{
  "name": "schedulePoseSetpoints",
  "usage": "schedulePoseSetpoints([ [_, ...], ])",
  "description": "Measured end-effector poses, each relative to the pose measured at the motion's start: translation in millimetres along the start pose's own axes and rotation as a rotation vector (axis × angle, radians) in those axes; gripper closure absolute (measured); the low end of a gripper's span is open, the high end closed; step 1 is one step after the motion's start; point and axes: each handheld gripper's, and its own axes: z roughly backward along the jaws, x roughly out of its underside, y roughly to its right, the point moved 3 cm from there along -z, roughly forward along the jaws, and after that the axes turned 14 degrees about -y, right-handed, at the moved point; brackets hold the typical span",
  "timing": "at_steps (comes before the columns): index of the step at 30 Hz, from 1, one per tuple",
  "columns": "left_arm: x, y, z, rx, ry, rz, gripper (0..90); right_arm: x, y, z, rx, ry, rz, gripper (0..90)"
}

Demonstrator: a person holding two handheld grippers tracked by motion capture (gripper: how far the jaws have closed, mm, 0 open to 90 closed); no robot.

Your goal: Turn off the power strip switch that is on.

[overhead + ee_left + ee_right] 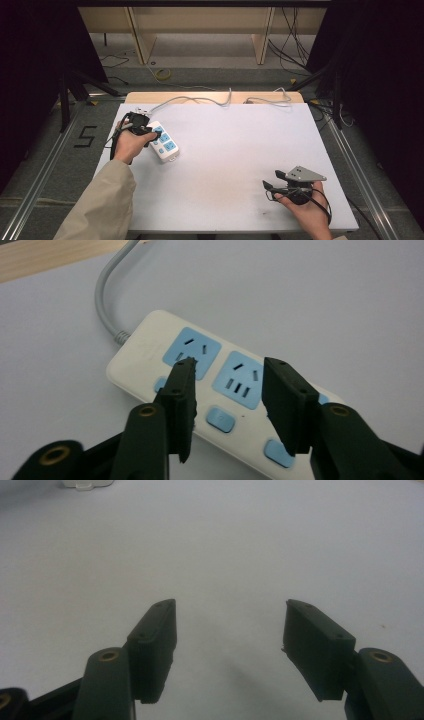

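The left gripper point(227, 375) hangs just above a white power strip point(210, 390), its 2 black jaws parted to a moderate gap with nothing between them. The pads press on nothing; the strip's blue sockets show through the gap, and whether the left jaw's tip brushes the plastic cannot be told. In the high view the left gripper point(145, 131) sits over the far end of the power strip point(167, 145), held by the person's left hand point(127, 145), whose beige sleeve point(100, 205) comes in from the bottom edge.

The strip lies flat on the white table point(235, 150), near its far left corner and slanted to the table's edges. Its face carries 2 blue socket panels and small blue buttons point(221, 420) beside them. A grey cord point(105, 295) leaves its far end and curves away toward the table's back edge.

The right gripper point(272, 182) rests low at the near right of the table, in the right hand point(305, 210), well apart from the strip. In its own view the right gripper point(230, 630) has its 2 jaws standing wide, bare white tabletop between them, gripping nothing and touching nothing.
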Motion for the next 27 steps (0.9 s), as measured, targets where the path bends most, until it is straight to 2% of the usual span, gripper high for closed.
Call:
schedulePoseSetpoints([
  [4, 11.2, 15.5, 5.3, 0.047, 0.042, -0.045, 40.8, 0.5, 0.5, 0.1, -0.004, -0.003, 0.001, 39.3],
  [7, 24.3, 26.7, 6.7, 0.074, 0.07, -0.075, 36.2, 0.7, 0.6, 0.0, -0.005, -0.004, 0.003, 39.2],
  [11, 42.0, 42.1, 11.9, 0.085, 0.13, -0.122, 33.1, 0.8, 0.1, -0.6, -0.007, -0.005, 0.004, 39.2],
  [14, 57.7, 56.2, 13.9, 0.098, 0.151, -0.161, 30.5, 0.7, -0.4, -1.0, -0.01, -0.007, 0.007, 39.2],
  [18, 82.7, 73.4, 13.0, 0.124, 0.168, -0.193, 29.4, 0.7, -1.0, -1.1, -0.01, -0.01, 0.007, 39.2],
  [21, 97.2, 81.0, 8.7, 0.106, 0.158, -0.207, 29.4, 0.3, -1.4, -1.6, -0.011, -0.008, 0.01, 39.2],
  [24, 105.2, 85.7, 8.2, 0.11, 0.146, -0.222, 28.8, 0.0, -2.2, -1.4, -0.013, -0.01, 0.012, 39.2],
  [27, 108.5, 90.4, 8.7, 0.117, 0.151, -0.219, 28.2, 0.0, -2.0, -1.1, -0.012, -0.008, 0.014, 39.2],
])
